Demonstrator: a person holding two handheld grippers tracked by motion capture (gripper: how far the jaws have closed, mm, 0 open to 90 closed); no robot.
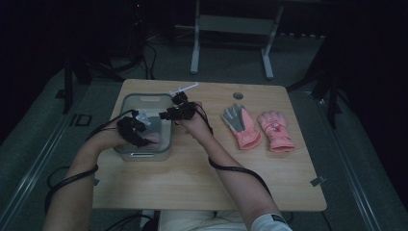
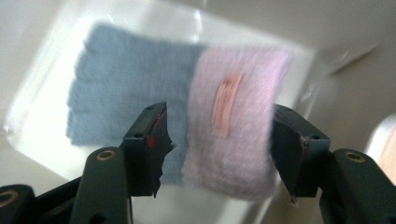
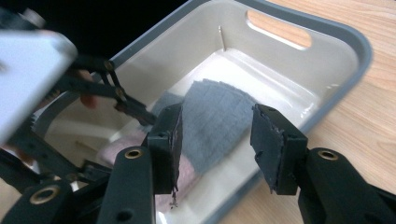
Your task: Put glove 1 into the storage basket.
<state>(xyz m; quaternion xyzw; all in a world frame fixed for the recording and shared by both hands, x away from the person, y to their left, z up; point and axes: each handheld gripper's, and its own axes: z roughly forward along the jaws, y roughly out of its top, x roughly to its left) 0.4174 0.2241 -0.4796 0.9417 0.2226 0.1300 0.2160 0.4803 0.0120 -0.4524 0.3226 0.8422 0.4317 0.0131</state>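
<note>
A folded glove (image 3: 212, 121) lies in the bin (image 1: 126, 103); two gloves (image 1: 257, 127) lie to its right

A light wooden desk (image 1: 202, 183) with rounded corners carries everything. On its left half stands a grey tub (image 1: 126, 103) with a handle slot in its far wall. To the right lie two pink gloves side by side: the left glove (image 1: 240, 126) has a grey palm, the right glove (image 1: 275, 131) is plain pink. A round hole (image 1: 238, 95) shows near the far edge.
</note>
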